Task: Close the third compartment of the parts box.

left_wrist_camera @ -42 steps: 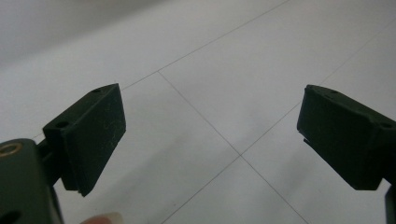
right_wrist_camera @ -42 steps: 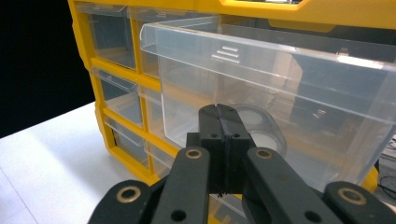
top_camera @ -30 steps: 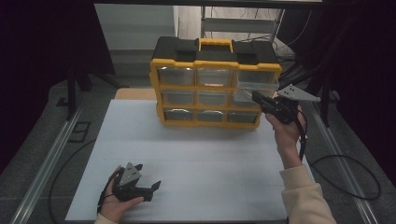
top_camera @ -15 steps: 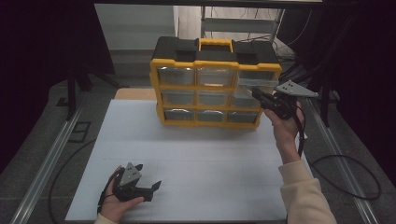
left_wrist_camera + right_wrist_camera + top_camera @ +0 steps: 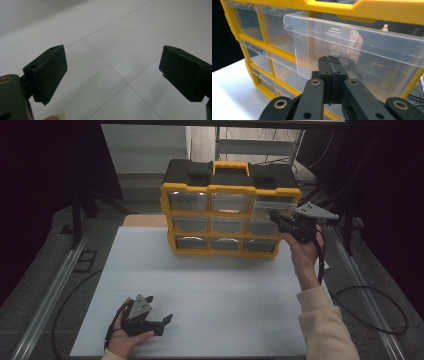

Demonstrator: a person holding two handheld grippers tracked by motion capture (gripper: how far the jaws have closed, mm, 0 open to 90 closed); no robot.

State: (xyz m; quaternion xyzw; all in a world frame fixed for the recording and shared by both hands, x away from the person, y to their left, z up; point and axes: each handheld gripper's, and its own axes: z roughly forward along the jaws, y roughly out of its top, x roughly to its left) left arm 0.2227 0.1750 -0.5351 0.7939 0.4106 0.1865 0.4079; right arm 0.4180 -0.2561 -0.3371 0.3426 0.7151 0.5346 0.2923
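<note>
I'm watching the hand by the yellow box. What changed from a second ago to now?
The right tool moved in toward the organizer, and the top-right clear drawer now sticks out a little. Its jaws are shut at that drawer's front. The left tool stayed open, low over the white table.

We see a yellow organiser [image 5: 227, 215] with clear drawers standing upright; its top right drawer [image 5: 352, 47] is pulled out, directly ahead of the right hand-held gripper [image 5: 332, 61].

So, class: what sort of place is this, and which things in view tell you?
Probably a lab or workshop: a white table on a metal frame, cables on the floor, and a yellow drawer organiser.
</note>
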